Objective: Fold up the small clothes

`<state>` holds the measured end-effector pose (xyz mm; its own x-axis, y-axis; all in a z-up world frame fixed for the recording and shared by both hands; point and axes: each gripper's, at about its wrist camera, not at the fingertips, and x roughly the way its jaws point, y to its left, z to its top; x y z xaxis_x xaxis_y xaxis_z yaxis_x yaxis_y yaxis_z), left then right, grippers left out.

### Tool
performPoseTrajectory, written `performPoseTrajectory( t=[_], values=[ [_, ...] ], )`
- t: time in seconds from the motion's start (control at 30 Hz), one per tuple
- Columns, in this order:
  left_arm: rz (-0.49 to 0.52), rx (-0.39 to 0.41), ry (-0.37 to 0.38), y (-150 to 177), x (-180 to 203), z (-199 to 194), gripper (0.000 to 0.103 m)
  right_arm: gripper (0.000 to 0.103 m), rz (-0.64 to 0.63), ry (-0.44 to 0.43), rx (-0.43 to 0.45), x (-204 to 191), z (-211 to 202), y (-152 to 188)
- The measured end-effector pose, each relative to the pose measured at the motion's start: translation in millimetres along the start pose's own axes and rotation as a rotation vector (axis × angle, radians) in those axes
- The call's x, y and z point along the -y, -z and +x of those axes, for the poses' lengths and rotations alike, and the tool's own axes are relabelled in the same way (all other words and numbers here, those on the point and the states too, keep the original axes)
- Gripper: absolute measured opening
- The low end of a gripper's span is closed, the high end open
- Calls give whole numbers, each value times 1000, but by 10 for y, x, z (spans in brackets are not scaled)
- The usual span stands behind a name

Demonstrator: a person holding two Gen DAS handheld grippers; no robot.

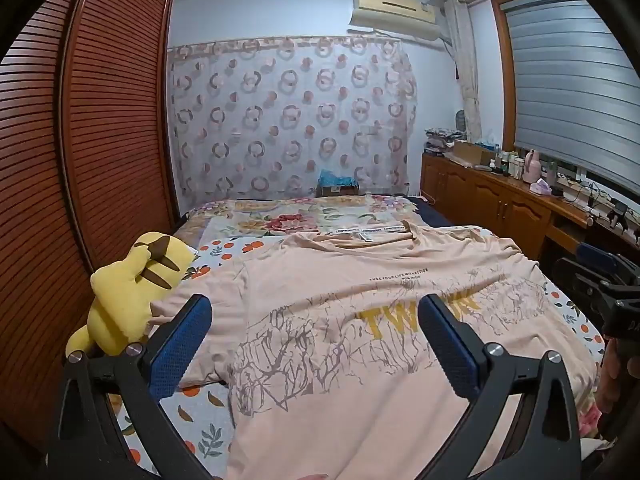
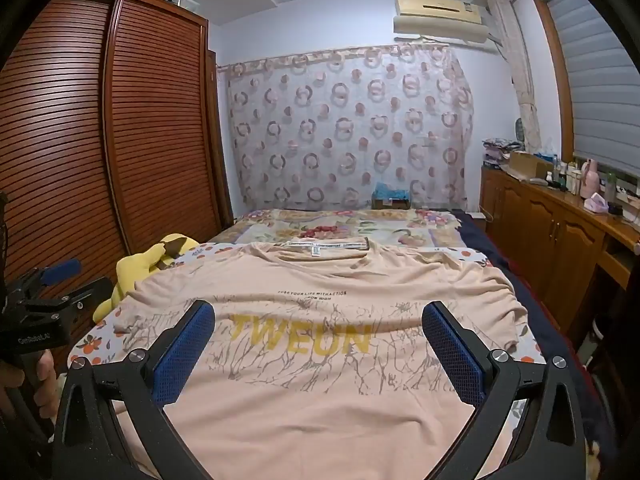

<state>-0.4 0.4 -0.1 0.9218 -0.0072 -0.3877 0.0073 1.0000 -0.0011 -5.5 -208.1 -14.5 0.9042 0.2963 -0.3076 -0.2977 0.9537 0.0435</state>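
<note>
A peach T-shirt [image 2: 320, 280] lies spread flat on the bed [image 1: 212, 412]. Left tongs [image 1: 316, 312] and right tongs [image 2: 318, 318] hover above it, both spread wide, pinching nothing.

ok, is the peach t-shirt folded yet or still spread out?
Spread out. The peach t-shirt lies flat, print up, on the bed, collar at the far end, both sleeves out; no fold visible.

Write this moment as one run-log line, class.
stage: before first fold | peach cotton T-shirt with yellow lettering: spread flat on bed | left tool: open, empty | right tool: open, empty
</note>
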Motion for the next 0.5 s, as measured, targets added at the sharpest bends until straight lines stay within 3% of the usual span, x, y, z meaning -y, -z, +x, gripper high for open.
performPoseTrajectory(
  t=[0.5],
  values=[
    [-3, -4, 3, -1, -6, -10, 103, 103, 10, 0, 3, -7, 4, 2]
  ],
)
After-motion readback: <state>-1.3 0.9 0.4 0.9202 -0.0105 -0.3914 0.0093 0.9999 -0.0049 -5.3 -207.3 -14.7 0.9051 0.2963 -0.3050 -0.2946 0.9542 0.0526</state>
